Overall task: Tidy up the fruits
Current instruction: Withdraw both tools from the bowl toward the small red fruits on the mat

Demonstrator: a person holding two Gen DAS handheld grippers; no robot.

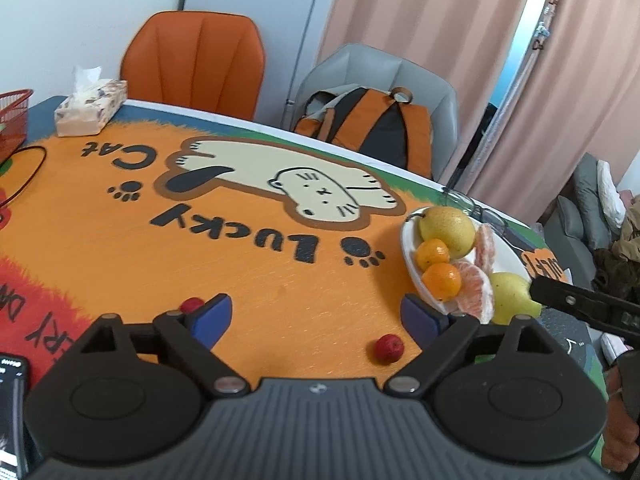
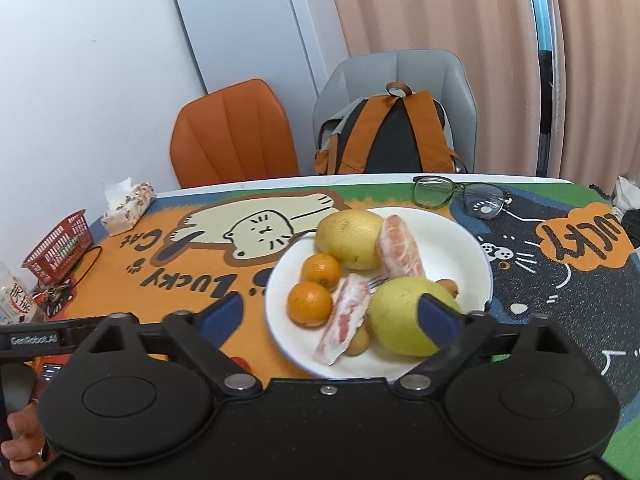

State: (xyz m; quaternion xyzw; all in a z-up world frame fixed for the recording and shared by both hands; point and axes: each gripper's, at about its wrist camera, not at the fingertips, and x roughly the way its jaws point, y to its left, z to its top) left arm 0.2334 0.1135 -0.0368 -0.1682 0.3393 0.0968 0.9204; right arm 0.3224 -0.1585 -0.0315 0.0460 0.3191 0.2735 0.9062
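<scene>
A white plate [image 2: 476,256] holds two yellow pears [image 2: 350,238], two small oranges [image 2: 310,303], two peeled pomelo segments [image 2: 346,318] and small brown fruits [image 2: 358,342]. The plate also shows at the right of the left wrist view [image 1: 410,258]. Two small red fruits lie on the mat: one [image 1: 388,349] between the left fingers, one [image 1: 192,305] beside the left finger. My left gripper [image 1: 316,314] is open and empty above the mat. My right gripper [image 2: 330,314] is open and empty, hovering over the plate's near side.
Glasses [image 2: 460,196] lie beyond the plate. A tissue box [image 1: 90,110] and red basket [image 1: 12,122] stand at the far left. An orange chair [image 1: 192,64] and a grey chair with a backpack [image 1: 368,124] stand behind the table. A phone [image 1: 12,412] lies at the near left.
</scene>
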